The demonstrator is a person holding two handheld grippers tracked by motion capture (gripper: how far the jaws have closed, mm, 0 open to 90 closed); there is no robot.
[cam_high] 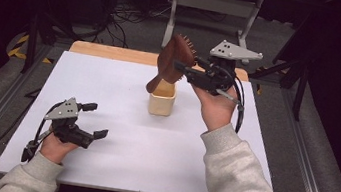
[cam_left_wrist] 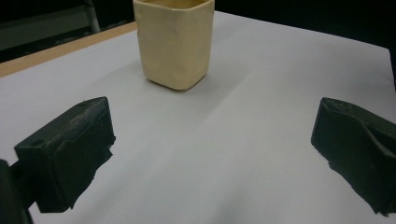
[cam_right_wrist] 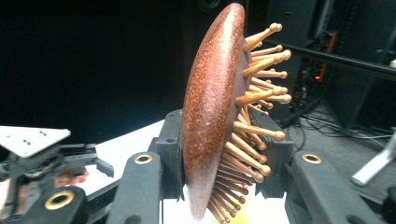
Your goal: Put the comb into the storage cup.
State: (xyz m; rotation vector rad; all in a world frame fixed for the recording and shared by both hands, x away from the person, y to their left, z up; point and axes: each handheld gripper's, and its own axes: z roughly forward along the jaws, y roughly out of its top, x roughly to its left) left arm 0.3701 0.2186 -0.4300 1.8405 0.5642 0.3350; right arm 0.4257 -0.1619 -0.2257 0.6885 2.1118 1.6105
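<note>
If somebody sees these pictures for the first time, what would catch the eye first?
Most striking is the brown wooden hairbrush, clamped in the right hand-held gripper and held tilted above the cream cup at the middle of the white table, handle end at the cup's mouth. The right gripper view shows its ball-tipped pins up close. The left hand-held gripper rests open at the near left.

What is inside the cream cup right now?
The handle end of the brown hairbrush dips into the cream cup, with the right gripper clamped on the brush head above it. The cup's walls hide its bottom, so anything else inside cannot be seen.
</note>
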